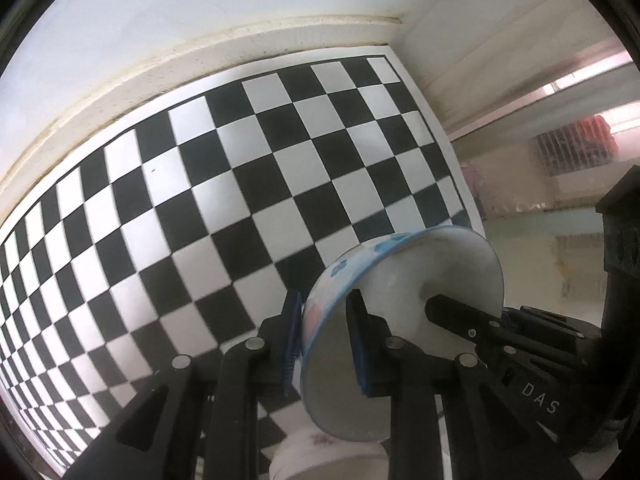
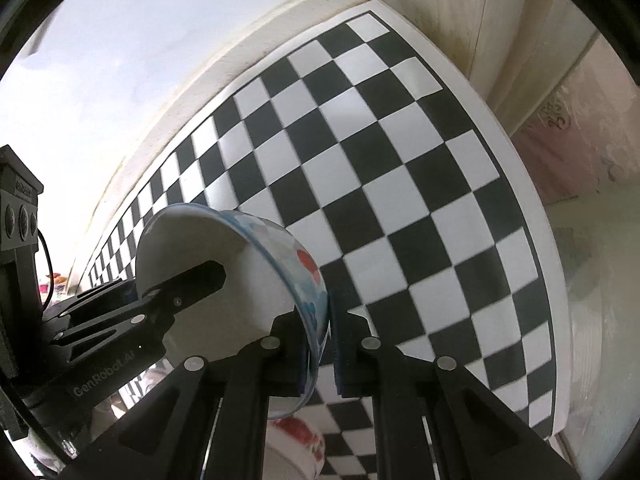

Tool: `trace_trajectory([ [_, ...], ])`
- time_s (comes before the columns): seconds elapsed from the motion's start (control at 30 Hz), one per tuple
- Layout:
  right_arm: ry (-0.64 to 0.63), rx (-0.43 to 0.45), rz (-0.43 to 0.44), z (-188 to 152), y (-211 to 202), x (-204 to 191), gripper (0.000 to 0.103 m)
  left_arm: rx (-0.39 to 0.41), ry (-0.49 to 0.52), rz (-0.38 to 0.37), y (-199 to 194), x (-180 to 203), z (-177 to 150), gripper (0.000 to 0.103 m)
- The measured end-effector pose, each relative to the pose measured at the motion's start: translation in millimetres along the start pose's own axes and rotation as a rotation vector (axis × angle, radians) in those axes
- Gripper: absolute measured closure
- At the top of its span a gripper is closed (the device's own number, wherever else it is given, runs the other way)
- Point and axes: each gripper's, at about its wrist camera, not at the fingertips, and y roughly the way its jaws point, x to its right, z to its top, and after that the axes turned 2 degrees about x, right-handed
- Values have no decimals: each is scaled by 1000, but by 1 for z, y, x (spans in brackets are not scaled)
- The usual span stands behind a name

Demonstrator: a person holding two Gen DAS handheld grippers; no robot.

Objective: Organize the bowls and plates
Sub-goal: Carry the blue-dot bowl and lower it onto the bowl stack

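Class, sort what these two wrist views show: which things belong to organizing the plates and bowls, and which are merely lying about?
Part of the job:
- patterned bowl, gripped at opposite rims
- left gripper
- right gripper
- second bowl underneath

Just lying about:
- checkered mat
- red crate, blurred in the background

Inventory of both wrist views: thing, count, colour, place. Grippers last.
white ceramic bowl with blue and red pattern: 1, tilted above the board, rim pinched on opposite sides
black-and-white checkerboard sheet: 1, flat on the surface, reaching the wall
second white patterned dish: 1, red marks, under the held bowl, mostly hidden
left gripper: black, blue pads, shut on bowl rim
right gripper: black, blue pads, shut on opposite rim
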Motion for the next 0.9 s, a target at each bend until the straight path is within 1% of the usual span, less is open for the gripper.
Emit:
trace_trajectory([
  [0.1,-11,14,4,-15,-10,-8,92,13,7,-1,-11,3,-11,83],
  [0.23,-18,25,7,-39,-26,-15,92,26,16,3,-32,5,-34,83],
  [0.27,-22,28,7,-48,-30,-18,92,27,16,3,-27,12,-37,83],
  [0.47,-19,25,15,-97,-54,-20,92,17,18,1,-40,17,-75,83],
  [0.63,-14,-7,28,-134,-51,-20,92,-17,6,5,-38,12,-105,83],
  [0.73,-4,-40,39,-152,-41,-18,92,-43,-9,11,-28,6,-119,82],
  [0.9,-2,-89,42,-170,-18,-16,92,-79,-41,19,-18,-8,-139,83],
])
